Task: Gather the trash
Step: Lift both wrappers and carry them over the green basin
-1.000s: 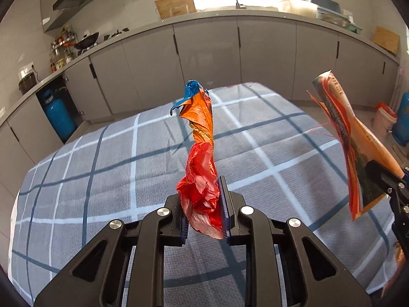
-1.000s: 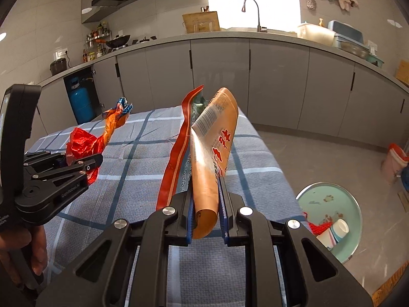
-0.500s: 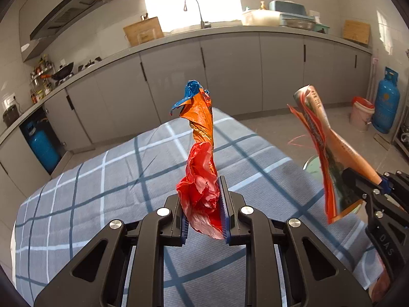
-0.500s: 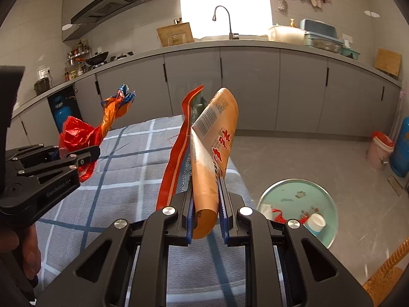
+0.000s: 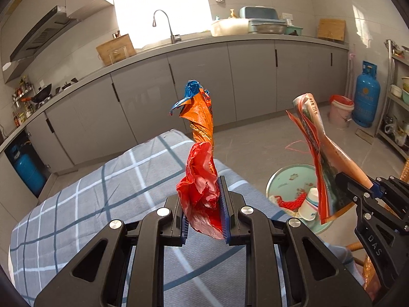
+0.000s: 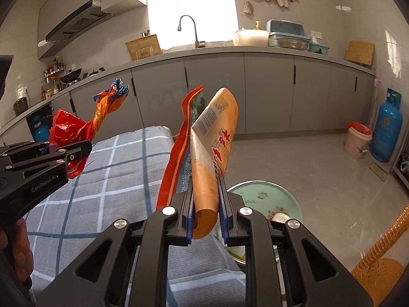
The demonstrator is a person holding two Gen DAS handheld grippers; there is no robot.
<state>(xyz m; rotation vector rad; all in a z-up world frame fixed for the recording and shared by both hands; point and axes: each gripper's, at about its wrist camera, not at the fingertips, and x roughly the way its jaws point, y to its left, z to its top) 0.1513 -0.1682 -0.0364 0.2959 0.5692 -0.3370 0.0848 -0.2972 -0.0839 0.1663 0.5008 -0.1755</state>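
My left gripper is shut on a twisted red, orange and blue plastic wrapper that stands up from its jaws, above the right edge of the checked tablecloth. The same wrapper and left gripper show at the left of the right wrist view. My right gripper is shut on a tan snack bag with red lettering, held together with a red-edged wrapper. That bag and the right gripper hang over a pale green trash basin on the floor.
The basin holds a paper cup and red netting. A wicker chair stands at the lower right. A pink bucket and blue gas cylinder are by the grey cabinets. A hand grips the left tool.
Both grippers have swung right, off the table's middle to its right edge, each keeping its wrapper. The green basin has come closer beneath the right gripper.
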